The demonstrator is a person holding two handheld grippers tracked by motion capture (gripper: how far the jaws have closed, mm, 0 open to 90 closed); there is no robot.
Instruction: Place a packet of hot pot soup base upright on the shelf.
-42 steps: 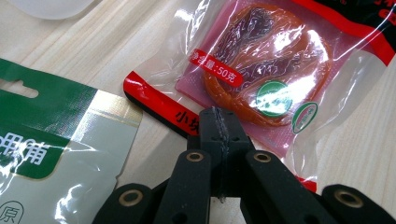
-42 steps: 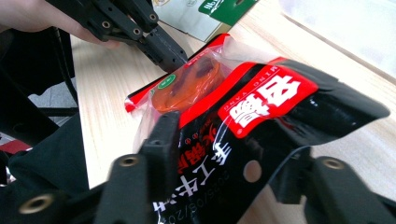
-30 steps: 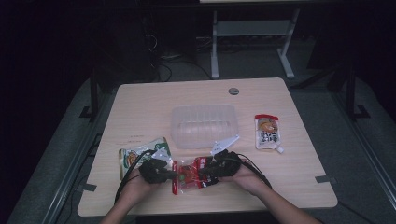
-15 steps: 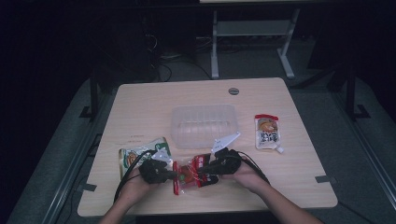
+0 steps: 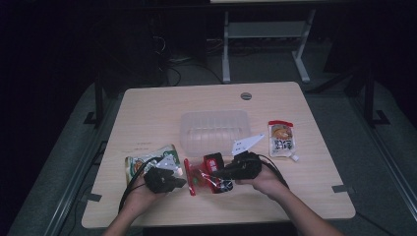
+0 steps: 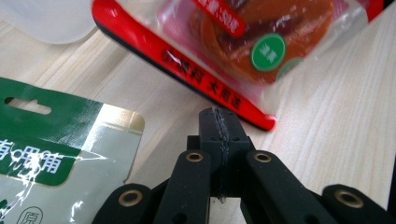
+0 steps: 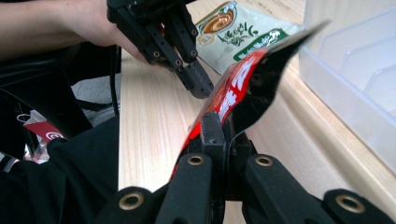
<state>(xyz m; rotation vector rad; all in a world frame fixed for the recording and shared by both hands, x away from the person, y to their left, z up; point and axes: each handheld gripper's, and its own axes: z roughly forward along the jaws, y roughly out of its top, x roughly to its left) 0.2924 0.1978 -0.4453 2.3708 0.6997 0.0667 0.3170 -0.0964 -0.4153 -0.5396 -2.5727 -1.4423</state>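
Observation:
A red snack packet [image 5: 201,178] lies near the table's front edge between my two grippers. My right gripper [image 5: 218,174] is shut on the packet's right edge [image 7: 243,77] and holds that side tilted up off the wood. My left gripper [image 5: 183,182] sits just left of the packet, its jaws shut [image 6: 219,122] with nothing between them, the tip close to the packet's red seam [image 6: 205,88]. In the right gripper view the left gripper [image 7: 198,86] points down beside the raised packet.
A green-and-white packet [image 5: 145,163] lies under my left hand's far side. A clear plastic container [image 5: 214,129] stands behind the grippers at mid-table. Another small packet [image 5: 282,139] lies to its right. The table's front edge [image 5: 216,221] is close.
My right gripper has risen a little with the red packet's edge, so the packet now stands more tilted. The left gripper has stayed where it was.

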